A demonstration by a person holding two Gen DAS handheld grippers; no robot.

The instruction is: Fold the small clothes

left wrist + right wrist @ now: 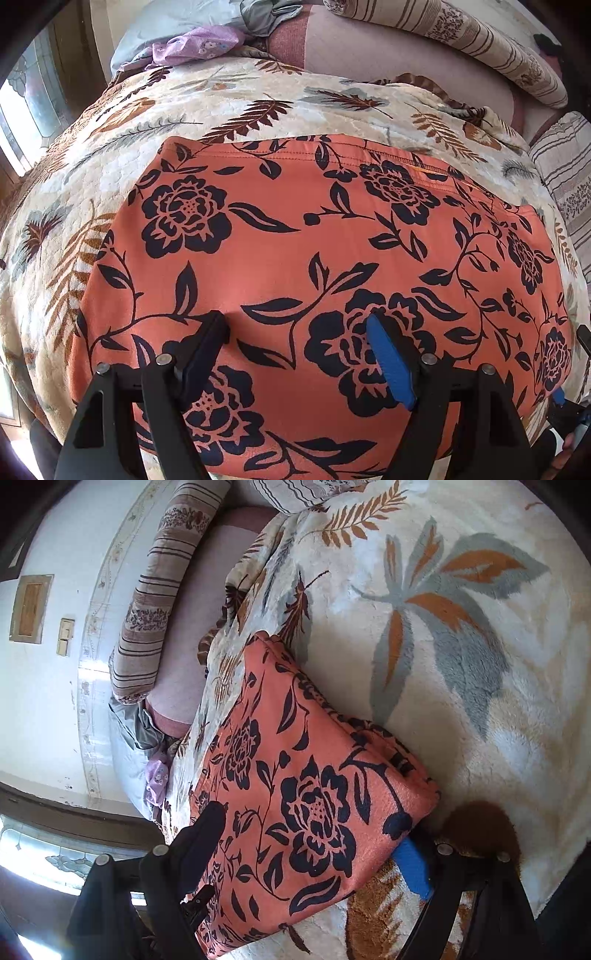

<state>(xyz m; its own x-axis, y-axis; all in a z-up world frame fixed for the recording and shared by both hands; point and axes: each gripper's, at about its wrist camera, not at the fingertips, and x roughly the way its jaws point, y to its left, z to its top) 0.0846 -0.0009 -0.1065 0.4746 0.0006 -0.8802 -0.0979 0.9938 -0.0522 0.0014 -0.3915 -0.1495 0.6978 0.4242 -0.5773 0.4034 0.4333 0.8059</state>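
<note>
Folded orange floral garment [295, 258] lies flat on the leaf-print blanket [110, 177].
Left gripper [295, 328] and right gripper [314, 834] both stand apart, empty; a careless pinch could snag the blanket or drag the fold crooked.

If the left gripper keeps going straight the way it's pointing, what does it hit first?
Most likely the orange floral garment: the left gripper stands open right over it, nothing between. How near the fingertips already are is unclear.

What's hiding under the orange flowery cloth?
The orange flowery cloth lies folded on a fluffy leaf-patterned blanket, which shows all around it. Whatever sits directly beneath the cloth, or between its folded layers, is covered and cannot be seen.
</note>
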